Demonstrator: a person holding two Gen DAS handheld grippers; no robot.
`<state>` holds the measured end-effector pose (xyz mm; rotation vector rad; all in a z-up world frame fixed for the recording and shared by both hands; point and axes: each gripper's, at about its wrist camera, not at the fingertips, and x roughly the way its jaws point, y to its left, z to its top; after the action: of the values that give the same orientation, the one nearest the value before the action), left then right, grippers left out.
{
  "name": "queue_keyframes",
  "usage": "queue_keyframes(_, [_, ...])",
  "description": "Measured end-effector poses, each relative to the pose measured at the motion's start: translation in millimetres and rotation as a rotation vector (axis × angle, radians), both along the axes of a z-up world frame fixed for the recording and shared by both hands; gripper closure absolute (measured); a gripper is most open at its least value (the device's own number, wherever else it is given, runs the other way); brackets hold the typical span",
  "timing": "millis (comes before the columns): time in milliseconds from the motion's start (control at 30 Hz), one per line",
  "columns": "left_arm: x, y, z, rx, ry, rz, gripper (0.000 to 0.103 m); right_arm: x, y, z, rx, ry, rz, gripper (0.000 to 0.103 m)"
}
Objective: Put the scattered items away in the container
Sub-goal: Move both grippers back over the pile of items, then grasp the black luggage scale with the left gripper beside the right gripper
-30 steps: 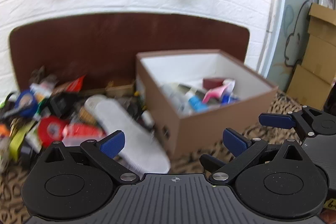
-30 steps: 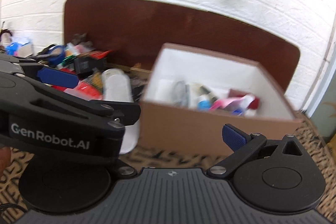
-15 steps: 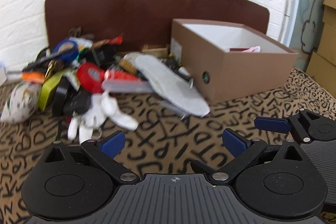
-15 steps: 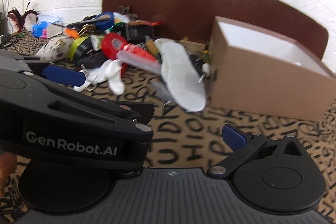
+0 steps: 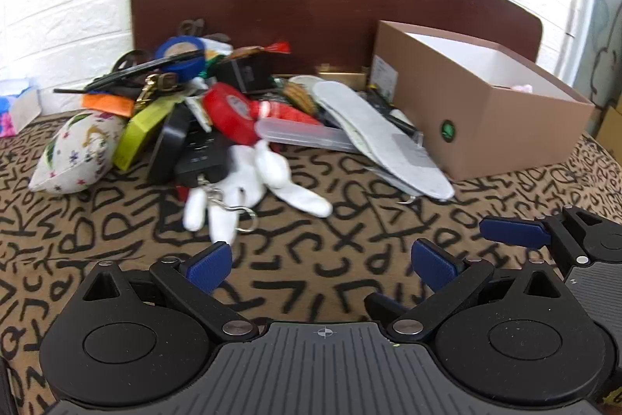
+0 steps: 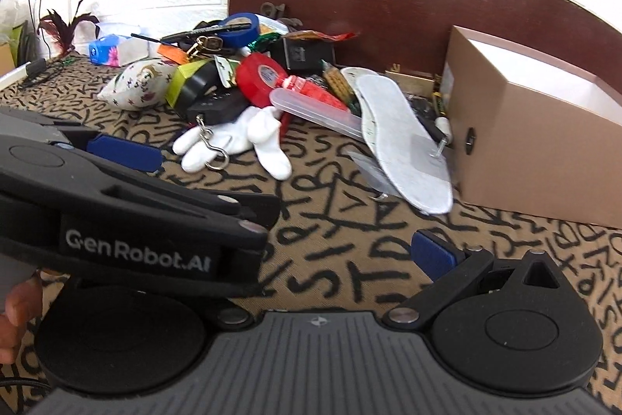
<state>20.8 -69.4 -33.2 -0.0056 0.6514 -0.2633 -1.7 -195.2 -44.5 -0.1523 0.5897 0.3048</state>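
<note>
Brown cardboard box [image 5: 482, 127] sits off to the right on the letter-print tabletop [image 5: 350, 251], and only a bit of pink [image 5: 521, 87] peeks over its white inside in the left wrist view. The right wrist view doesn't see into it. The pile [image 6: 272, 80] with the white insole [image 6: 400, 139] leans right beside it, while both the left gripper [image 5: 322, 261] and right gripper [image 6: 287, 205] hang with fingers apart, holding nothing.

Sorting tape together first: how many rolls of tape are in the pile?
2 clearly: a blue roll at the back of the pile and a red roll in the middle, near the white plush. The black ring may be a third; others could be buried.
</note>
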Motion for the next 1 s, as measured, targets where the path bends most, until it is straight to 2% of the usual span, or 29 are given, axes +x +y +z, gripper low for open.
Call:
queue_keyframes(233, [18, 34, 11, -0.004, -0.029, 0.065, 0.007, 12, 19, 4, 0.007, -0.024, 0.051, 0.002])
queue_keyframes(333, [30, 51, 13, -0.014, -0.02, 0.093, 0.013, 19, 32, 5, -0.006, -0.036, 0.072, 0.005])
queue_keyframes(400, [37, 60, 14, -0.025, -0.014, 0.103, 0.015, 24, 39, 4, -0.013, -0.037, 0.085, 0.011])
queue_keyframes(567, [50, 75, 13, -0.04, 0.002, 0.075, 0.022, 38, 60, 2, -0.032, -0.049, 0.125, 0.023])
queue_keyframes(700, [65, 80, 15, -0.052, 0.001, 0.044, 0.022, 52, 78, 1, -0.033, -0.058, 0.167, 0.033])
queue_keyframes(800, [78, 84, 14, -0.07, 0.017, 0.032, 0.022, 59, 91, 0, -0.041, -0.07, 0.194, 0.035])
queue_keyframes(1000, [101, 87, 7, -0.1, 0.073, -0.003, 0.031, 79, 108, -3, -0.052, -0.062, 0.2, 0.043])
